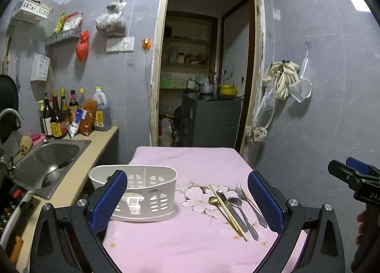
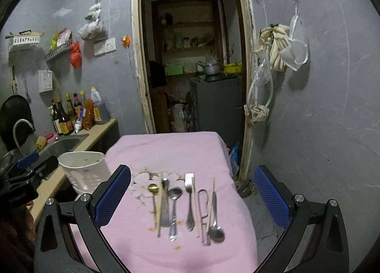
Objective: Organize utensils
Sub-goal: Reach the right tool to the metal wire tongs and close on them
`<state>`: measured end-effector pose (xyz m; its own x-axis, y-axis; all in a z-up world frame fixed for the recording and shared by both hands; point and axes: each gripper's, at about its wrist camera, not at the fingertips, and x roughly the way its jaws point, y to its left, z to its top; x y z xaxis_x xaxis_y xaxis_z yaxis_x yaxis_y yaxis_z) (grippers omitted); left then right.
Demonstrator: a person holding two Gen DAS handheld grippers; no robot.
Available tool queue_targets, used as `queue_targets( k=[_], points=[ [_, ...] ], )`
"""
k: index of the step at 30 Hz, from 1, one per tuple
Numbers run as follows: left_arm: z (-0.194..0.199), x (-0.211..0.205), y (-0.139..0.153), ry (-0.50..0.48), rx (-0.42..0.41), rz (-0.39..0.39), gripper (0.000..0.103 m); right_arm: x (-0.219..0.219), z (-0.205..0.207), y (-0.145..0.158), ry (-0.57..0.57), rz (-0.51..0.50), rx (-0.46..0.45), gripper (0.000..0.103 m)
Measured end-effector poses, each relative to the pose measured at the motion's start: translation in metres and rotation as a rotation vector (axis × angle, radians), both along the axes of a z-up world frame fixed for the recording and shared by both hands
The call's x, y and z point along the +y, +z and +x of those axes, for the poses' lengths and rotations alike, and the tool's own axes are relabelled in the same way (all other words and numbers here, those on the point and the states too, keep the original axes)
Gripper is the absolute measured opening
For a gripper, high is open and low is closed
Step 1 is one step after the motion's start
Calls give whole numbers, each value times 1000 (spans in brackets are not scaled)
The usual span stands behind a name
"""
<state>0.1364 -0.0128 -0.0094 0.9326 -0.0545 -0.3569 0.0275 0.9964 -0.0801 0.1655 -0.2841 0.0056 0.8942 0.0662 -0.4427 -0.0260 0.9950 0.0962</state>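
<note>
A cloth-covered table stands in front of you, with a doorway behind its far end. A slotted utensil holder sits on the table's left part. To its right, the utensils lie side by side: a small spoon, chopsticks, a knife, a spoon, a fork and further pieces. Left of the table runs a counter with a sink; bottles stand behind the sink.

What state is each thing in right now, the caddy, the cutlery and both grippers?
White caddy: upright on the pink cloth, no utensils seen in it.
Gold spoon: flat on the cloth.
Fork: flat on the cloth.
Chopsticks: lying loose among the cutlery.
Left gripper: open, empty.
Right gripper: open, empty.
Pink cloth: spread over the table.
</note>
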Motion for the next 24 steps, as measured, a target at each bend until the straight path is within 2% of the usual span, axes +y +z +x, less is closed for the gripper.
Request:
queue_targets(
  k=[5, 12, 17, 20, 22, 24],
  points=[
    [42, -17, -23, 11, 81, 4, 102, -13, 49, -30, 29, 0, 114, 102],
    [99, -35, -65, 40, 190, -12, 102, -29, 106, -93, 22, 23, 296, 102],
    [136, -45, -97, 42, 272, -14, 102, -34, 133, -127, 46, 62, 354, 101],
    [154, -49, -115, 34, 326, -22, 102, -33, 143, -142, 92, 68, 386, 88],
    [162, -51, -123, 28, 351, -28, 102, -30, 150, -150, 122, 74, 407, 75],
    [170, -53, -130, 19, 372, -35, 102, -27, 156, -157, 149, 83, 424, 69]
  ],
)
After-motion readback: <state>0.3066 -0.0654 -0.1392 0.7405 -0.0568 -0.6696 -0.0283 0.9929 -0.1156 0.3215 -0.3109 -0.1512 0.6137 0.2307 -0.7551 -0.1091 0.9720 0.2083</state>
